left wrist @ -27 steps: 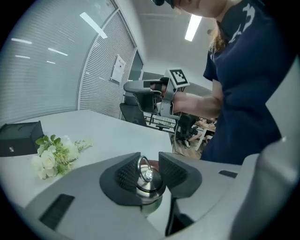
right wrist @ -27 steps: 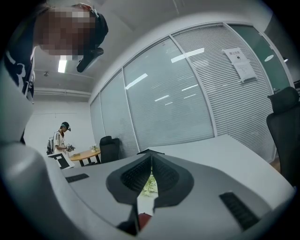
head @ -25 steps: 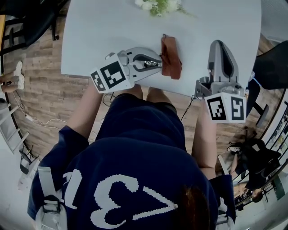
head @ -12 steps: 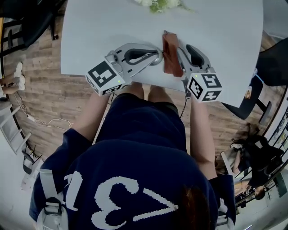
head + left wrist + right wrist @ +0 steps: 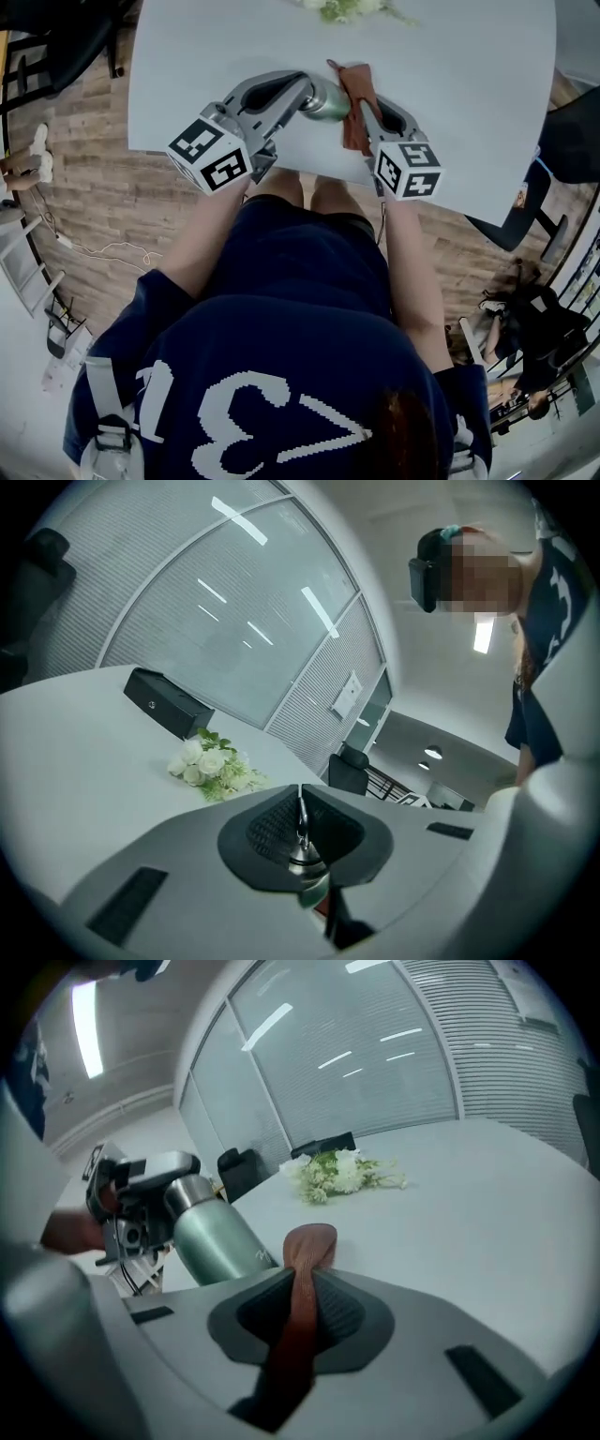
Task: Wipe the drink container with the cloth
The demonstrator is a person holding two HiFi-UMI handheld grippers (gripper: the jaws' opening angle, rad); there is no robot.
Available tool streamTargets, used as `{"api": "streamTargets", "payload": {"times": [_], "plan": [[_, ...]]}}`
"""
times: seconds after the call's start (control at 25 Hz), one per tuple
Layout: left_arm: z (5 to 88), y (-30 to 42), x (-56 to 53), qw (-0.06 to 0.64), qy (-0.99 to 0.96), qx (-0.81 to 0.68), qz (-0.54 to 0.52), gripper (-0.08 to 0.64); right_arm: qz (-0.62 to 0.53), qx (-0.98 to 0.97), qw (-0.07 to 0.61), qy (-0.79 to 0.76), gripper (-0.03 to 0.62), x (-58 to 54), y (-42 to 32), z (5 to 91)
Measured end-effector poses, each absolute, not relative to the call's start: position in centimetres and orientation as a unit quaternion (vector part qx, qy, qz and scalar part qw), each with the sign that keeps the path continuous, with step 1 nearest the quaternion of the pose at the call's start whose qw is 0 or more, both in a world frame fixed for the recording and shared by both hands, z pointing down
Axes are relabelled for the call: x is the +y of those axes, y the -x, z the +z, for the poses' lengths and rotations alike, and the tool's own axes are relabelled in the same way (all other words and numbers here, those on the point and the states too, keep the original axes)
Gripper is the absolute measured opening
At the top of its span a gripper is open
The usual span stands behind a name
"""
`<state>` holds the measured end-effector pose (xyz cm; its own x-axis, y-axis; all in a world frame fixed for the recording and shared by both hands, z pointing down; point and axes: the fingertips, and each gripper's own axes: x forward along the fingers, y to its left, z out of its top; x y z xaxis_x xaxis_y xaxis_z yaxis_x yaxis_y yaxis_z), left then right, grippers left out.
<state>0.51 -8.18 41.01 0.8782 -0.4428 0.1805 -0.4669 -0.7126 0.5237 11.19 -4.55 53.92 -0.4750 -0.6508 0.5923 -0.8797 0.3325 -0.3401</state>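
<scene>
Left tongs (image 5: pixel 300 816) clamped on bottle (image 5: pixel 326 99) | right tongs (image 5: pixel 298 1283) just closing, gripping cloth (image 5: pixel 309 1241)

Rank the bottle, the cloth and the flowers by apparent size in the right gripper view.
1. bottle and cloth: alike; cloth sits nearest the camera, so unranked.
2. flowers: smallest, also farthest.

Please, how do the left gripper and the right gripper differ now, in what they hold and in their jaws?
The left gripper grips the green bottle by a thin metal part at its cap; the right gripper grips the brown cloth. The left gripper's jaws are nearly together; the right gripper's have just been closing, a fold of cloth between them. Both hold something.
</scene>
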Motion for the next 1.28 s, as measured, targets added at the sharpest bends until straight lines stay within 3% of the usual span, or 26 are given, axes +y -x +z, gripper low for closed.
{"api": "streamTargets", "payload": {"times": [0.24, 0.36, 0.92, 1.08, 1.28], "plan": [[41.1, 0.0, -8.3, 0.286, -0.919, -0.27, 0.019, 0.021, 0.363, -0.826, 0.009, -0.43, 0.055, -7.4, -7.4, 45.3], [41.1, 0.2, -8.2, 0.28, -0.918, -0.28, 0.02, 0.022, 0.359, -0.845, -0.031, -0.394, 0.054, -7.9, -4.3, 41.7], [41.2, 1.2, -7.6, 0.276, -0.917, -0.286, 0.027, 0.022, 0.326, -0.803, 0.133, -0.48, 0.052, -5.4, -9.0, 51.7], [41.1, 1.1, -7.4, 0.279, -0.917, -0.285, 0.025, 0.021, 0.328, -0.815, 0.095, -0.468, 0.052, -5.8, -7.6, 49.6], [41.4, 1.4, -8.3, 0.291, -0.902, -0.32, 0.023, 0.021, 0.338, -0.835, -0.016, -0.433, 0.052, -6.8, -3.9, 43.2]]}}
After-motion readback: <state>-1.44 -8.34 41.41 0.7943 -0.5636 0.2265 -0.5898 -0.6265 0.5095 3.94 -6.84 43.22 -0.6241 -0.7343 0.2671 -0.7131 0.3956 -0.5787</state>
